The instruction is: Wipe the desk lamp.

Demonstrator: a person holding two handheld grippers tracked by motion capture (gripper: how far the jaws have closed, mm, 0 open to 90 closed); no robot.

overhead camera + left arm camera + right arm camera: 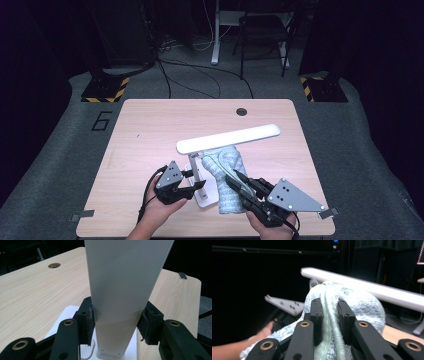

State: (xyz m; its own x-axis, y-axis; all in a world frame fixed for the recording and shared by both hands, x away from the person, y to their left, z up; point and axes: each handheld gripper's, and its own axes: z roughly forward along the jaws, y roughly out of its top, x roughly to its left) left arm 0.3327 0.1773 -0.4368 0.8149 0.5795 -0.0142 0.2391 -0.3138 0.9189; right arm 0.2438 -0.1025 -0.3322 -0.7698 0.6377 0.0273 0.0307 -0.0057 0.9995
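High view: one white lamp (227, 138), its bar lying left-right; left gripper (192, 183) clamps its upright post, right gripper (235, 176) pinches one pale towel (227, 165)

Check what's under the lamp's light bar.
Under the white light bar, a pale blue towel is bunched, pinched by the right gripper. The left gripper clamps the lamp's post. The towel hides the table beneath it.
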